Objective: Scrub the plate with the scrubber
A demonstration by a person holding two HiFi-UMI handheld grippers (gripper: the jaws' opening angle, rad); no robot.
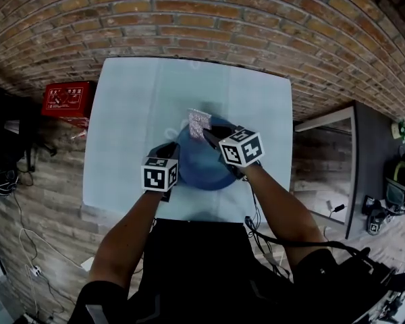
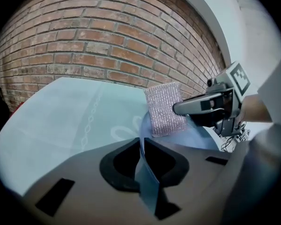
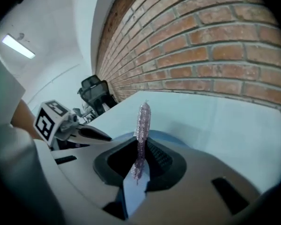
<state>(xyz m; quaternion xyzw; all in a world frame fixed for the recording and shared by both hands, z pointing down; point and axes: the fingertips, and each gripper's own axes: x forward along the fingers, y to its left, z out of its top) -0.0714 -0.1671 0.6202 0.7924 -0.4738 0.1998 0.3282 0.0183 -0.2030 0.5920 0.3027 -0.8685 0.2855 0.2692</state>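
A blue plate point(image 1: 204, 169) sits on the pale table point(image 1: 135, 113), near its front edge. My left gripper point(image 1: 171, 152) is shut on the plate's left rim, and the rim point(image 2: 145, 172) runs edge-on between its jaws. My right gripper point(image 1: 206, 134) is shut on a silvery pink scrubber point(image 1: 199, 122) and holds it over the plate's far side. In the left gripper view the scrubber point(image 2: 165, 109) shows flat-on above the plate point(image 2: 199, 138). The right gripper view shows the scrubber point(image 3: 142, 125) edge-on between the jaws, with the blue plate point(image 3: 173, 138) just behind.
A brick wall point(image 1: 189, 19) runs behind the table. A red box point(image 1: 67, 98) lies on the wooden floor at the left, with cables point(image 1: 20, 228) near it. A grey cabinet point(image 1: 374, 154) stands at the right. A black chair point(image 3: 92, 90) shows in the right gripper view.
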